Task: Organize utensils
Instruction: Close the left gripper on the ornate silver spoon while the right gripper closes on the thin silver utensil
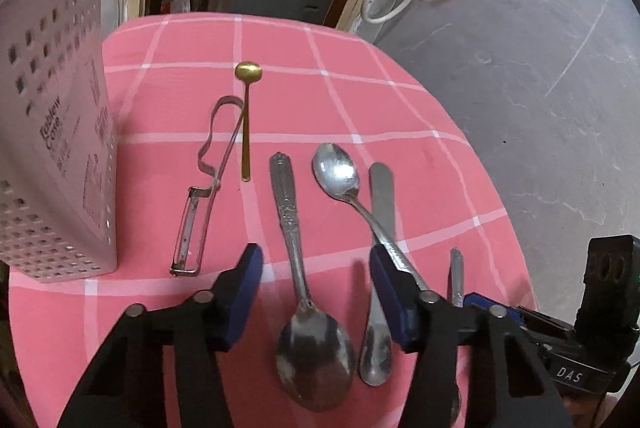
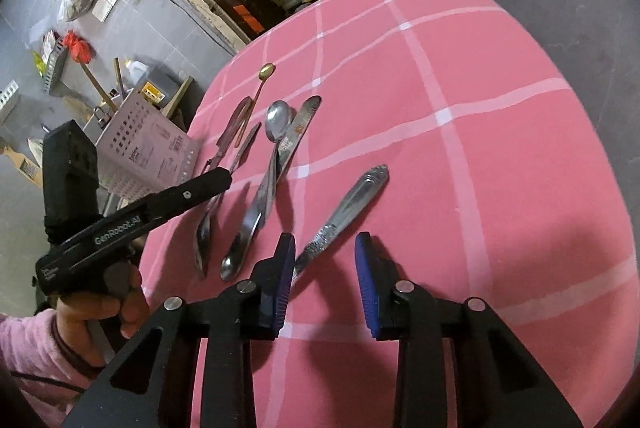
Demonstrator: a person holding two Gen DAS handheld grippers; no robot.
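Utensils lie in a row on the pink checked cloth point(image 1: 400, 100). My left gripper point(image 1: 318, 292) is open low over them, its blue pads either side of the ornate large spoon point(image 1: 289, 216) without touching it. Right of it lie a smaller spoon point(image 1: 338, 168) and a flat-handled utensil point(image 1: 382, 188); its right pad hides part of the smaller spoon's handle. A peeler point(image 1: 200, 212) and a gold spoon point(image 1: 248, 72) lie to the left. My right gripper point(image 2: 326, 276) is open astride the blade end of an ornate-handled knife point(image 2: 352, 200), which runs close by its left pad.
A white perforated utensil caddy point(image 1: 56, 148) stands at the table's left edge, also in the right wrist view as the caddy point(image 2: 148, 144). A hand in a pink sleeve point(image 2: 80, 312) holds the left tool. The round table drops off to grey floor point(image 1: 540, 68) on the right.
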